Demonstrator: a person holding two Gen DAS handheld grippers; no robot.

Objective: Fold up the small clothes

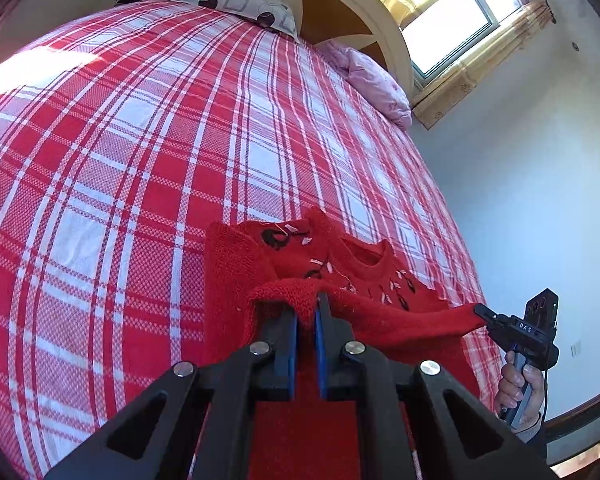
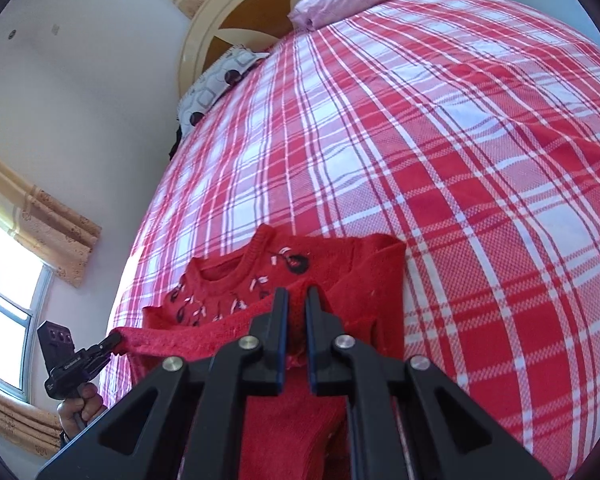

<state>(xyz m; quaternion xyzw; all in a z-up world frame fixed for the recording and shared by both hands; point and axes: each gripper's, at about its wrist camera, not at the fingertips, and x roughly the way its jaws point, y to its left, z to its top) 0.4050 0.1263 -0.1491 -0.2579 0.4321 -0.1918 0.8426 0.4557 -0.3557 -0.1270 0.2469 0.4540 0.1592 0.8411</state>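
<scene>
The left gripper (image 1: 313,304) is pinched nearly closed on the hem of a red knitted sweater (image 1: 356,276), and the right gripper (image 2: 296,300) clamps the same hem further along, holding it stretched and lifted between them. The sweater's collar end lies on the red plaid bedsheet (image 1: 148,152), beyond both jaws.

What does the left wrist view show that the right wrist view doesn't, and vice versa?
Left wrist only: the right claw seen from outside, pinching one end of the sweater. Right wrist only: the left claw seen from outside, pinching the other end. Both: sweater, plaid bed, patterned pillow, pink pillow, headboard, window.
</scene>
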